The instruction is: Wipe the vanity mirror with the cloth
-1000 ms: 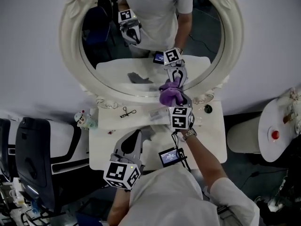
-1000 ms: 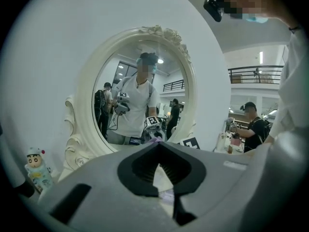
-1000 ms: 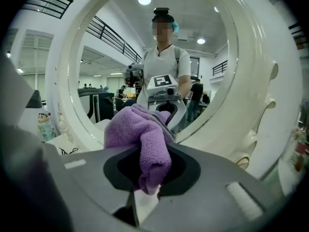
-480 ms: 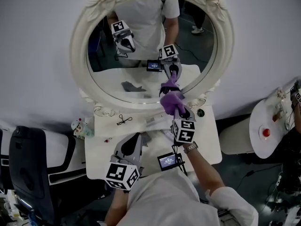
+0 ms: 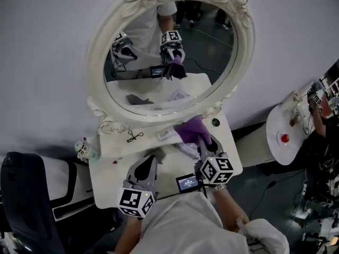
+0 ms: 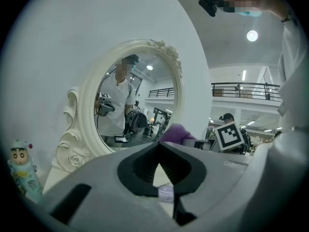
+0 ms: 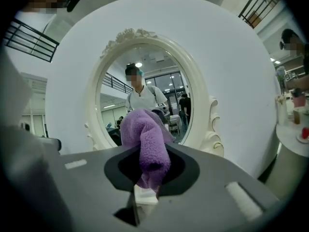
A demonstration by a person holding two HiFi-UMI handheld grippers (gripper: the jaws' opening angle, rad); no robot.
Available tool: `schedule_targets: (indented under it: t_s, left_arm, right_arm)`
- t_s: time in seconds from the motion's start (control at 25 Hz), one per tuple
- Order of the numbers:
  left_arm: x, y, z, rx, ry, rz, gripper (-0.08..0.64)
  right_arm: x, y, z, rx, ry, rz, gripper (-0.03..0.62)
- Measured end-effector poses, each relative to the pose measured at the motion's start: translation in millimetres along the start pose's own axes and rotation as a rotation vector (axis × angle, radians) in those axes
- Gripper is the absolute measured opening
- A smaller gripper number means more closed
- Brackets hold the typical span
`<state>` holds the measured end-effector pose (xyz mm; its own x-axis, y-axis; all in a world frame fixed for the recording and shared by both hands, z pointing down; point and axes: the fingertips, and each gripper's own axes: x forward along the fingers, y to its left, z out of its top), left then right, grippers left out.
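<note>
I can read no words, numbers or brands anywhere: the cubes on my left gripper (image 5: pixel 150 162) and right gripper (image 5: pixel 203 141) carry only black-and-white square markers, and the small screen (image 5: pixel 188 182) is illegible.

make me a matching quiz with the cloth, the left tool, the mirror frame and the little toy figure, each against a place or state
1. cloth
2. left tool
3. mirror frame
4. toy figure

A. shut, holding nothing
B. white, carved roses on top
C. standing left of the frame
D. clamped in the right tool

Pairs: 1-D, 2-A, 3-B, 4-C
</note>
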<state>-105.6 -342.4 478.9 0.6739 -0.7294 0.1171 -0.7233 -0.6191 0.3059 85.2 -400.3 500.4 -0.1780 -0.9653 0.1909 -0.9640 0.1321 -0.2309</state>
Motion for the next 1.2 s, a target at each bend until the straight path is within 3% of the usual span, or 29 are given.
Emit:
schedule_targets:
  t_s: [0.2,0.6,0.96,1.08,1.2]
  left_arm:
    - [-16,-1,-3,-0.011,-0.05,-0.091,0.002]
    - [-31,-32,-30,0.032,-0.002,-0.197,0.002]
    - [-59,-87,-50,0.081,-0.015,-0.077,0.002]
    - [-68,-127,-61,0.088,-0.033,-0.018,0.002]
    - [-82,-181,-82,0.038,-0.048,0.03,0.002]
  right_arm:
    - [-52,30,-5,0.138,-0.025,-0.002,0.058]
    - [-126,40,-18,0.181,-0.098,-0.012,0.06]
    - [-174,37,-24,0.22,-0.137,0.115,0.06]
    - [-205,34,-36,0.229,-0.113,0.187,0.058]
    - [-243,13,-46,0.261,-0.082,0.209,0.059]
